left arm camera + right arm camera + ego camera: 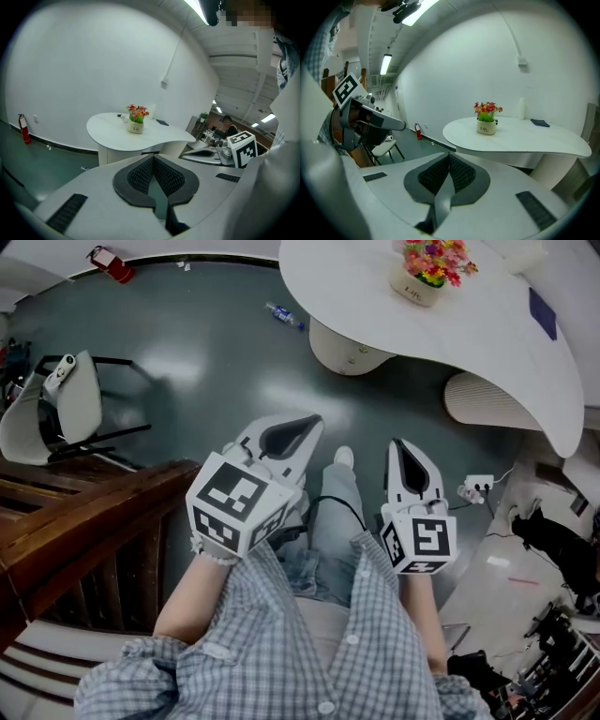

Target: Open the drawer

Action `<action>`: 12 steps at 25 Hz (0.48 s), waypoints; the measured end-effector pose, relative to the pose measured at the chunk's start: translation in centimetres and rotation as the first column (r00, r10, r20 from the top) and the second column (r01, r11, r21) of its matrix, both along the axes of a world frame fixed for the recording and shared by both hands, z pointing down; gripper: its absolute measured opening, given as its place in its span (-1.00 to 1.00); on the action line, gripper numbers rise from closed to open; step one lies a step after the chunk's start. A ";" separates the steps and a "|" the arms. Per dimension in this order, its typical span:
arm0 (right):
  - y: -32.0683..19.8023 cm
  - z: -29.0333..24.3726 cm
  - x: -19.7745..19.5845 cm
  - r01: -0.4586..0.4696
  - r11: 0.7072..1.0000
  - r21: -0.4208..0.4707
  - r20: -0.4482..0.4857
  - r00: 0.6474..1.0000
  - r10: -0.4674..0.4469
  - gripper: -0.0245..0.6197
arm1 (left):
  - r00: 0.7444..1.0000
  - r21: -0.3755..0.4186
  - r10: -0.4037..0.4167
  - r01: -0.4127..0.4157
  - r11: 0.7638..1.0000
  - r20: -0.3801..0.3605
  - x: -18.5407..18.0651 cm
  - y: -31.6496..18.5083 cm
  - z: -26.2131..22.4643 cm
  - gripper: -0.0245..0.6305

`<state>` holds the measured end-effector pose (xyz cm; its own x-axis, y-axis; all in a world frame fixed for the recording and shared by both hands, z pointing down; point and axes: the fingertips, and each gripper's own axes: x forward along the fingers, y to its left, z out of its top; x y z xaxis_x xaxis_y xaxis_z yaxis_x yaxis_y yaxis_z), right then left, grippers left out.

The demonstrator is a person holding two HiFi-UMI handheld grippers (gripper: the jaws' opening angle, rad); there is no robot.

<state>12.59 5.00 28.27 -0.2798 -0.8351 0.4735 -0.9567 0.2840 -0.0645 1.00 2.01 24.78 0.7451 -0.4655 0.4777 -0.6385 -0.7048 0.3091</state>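
Left gripper [302, 424] and right gripper [401, 446] are both closed tip to tip and empty, pointing up-frame toward the white table [487, 343]. Dark wooden furniture [84, 521] stands at lower left; the drawer and its facing cannot be made out.

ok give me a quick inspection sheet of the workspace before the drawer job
surface: white table, holds a flower pot and a dark flat item
job's things: no drawer seen
clutter: bottle and fire extinguisher on the floor
grippers: left claw shut, empty; right claw shut, empty; both held over the person's legs
cables: power strip with leads on the floor at right; black cable across the leg
surroundings: chair and wooden frame at left
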 end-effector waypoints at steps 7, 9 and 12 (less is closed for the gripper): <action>-2.6 2.8 1.1 0.044 0.998 -0.041 -0.007 0.999 -0.044 -0.90 | 0.999 -0.025 -0.054 0.055 0.998 0.004 0.8 -1.7 2.1 -0.91; -3.5 4.0 1.4 0.047 0.998 -0.053 -0.012 0.999 -0.048 -0.90 | 0.998 -0.030 -0.066 0.066 0.997 0.007 0.8 -2.4 2.9 -0.91; -4.8 5.7 1.4 0.052 0.996 -0.068 -0.014 0.998 -0.053 -0.90 | 0.996 -0.025 -0.085 0.086 0.996 0.020 0.3 -3.4 4.0 -0.91</action>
<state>14.03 0.15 34.00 -0.3149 -0.7851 0.5334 -0.9415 0.3297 -0.0705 1.34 -1.42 28.81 0.6936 -0.5146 0.5041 -0.7022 -0.6391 0.3138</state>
